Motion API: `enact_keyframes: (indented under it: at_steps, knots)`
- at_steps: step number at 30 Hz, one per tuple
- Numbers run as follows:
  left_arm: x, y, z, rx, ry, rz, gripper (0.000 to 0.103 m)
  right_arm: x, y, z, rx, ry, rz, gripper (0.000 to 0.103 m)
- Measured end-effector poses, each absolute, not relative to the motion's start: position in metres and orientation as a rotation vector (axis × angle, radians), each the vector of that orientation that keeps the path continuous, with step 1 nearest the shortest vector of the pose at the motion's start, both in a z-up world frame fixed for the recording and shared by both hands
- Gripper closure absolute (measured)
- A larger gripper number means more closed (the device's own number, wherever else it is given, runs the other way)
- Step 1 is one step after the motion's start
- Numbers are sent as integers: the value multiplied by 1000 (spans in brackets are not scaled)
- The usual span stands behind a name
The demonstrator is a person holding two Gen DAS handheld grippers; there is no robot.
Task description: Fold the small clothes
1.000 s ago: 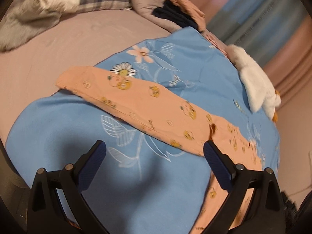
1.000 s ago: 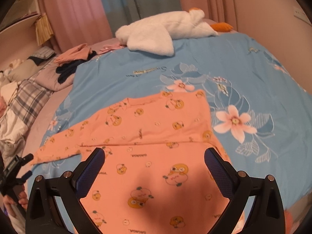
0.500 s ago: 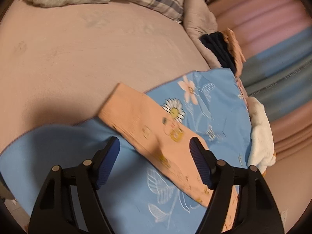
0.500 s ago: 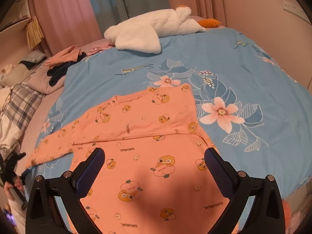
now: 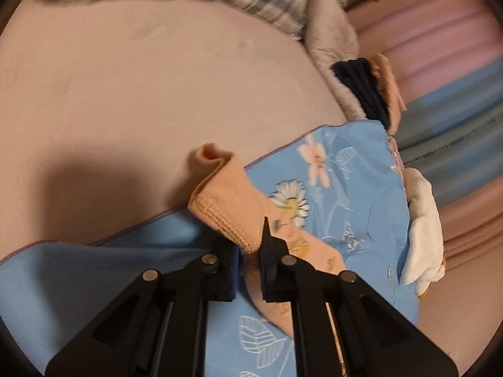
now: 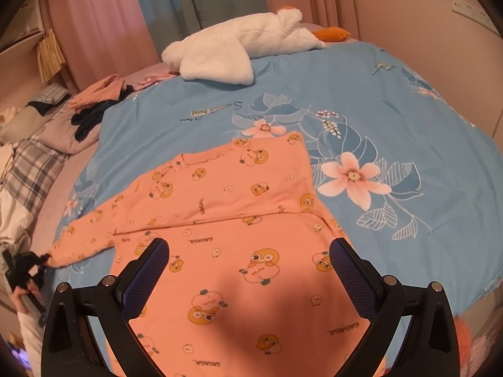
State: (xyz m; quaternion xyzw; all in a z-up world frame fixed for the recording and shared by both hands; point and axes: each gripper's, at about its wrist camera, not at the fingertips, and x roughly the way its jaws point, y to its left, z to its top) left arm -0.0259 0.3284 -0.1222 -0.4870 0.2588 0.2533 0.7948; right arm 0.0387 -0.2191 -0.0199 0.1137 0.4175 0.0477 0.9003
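Note:
An orange child's top with duck prints (image 6: 239, 220) lies flat on the blue flowered blanket (image 6: 393, 119). Its far part is folded over along a crease. One long sleeve stretches out to the left. My left gripper (image 5: 250, 257) is shut on the ribbed cuff of that sleeve (image 5: 226, 216), and the cuff end curls up beyond the jaws. The left gripper also shows small at the left edge of the right wrist view (image 6: 39, 259), at the sleeve's end. My right gripper (image 6: 248, 270) is open and empty, hovering over the top's lower body.
A white plush goose (image 6: 239, 47) lies at the blanket's far edge. Dark and peach clothes (image 6: 94, 106) are piled on a grey pillow at the left. A plaid pillow (image 6: 31, 166) lies nearer. The pink sheet (image 5: 157, 78) lies beyond the blanket's edge.
My left gripper has moved up to the sleeve's end and closed on the cuff, lifting it. My right gripper stays open and has drawn back slightly.

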Motion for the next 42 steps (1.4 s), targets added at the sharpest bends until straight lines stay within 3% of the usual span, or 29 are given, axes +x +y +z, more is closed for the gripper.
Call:
enact_keyframes:
  at_steps: [13,21,30,42]
  knots:
    - [34,245,-15,-787,448,258,95,40,-232,-24,266,867,75,2]
    - [74,165,14,-636,478,52,95,37,-242,-22,285,856,65,2]
    - [107,75,-2,-467,597,-124,95,34,-255,-28,310,865,54,2]
    - [132,-19,-64,-366,806,-279,95,32,-269,-36,340,881,47,2]
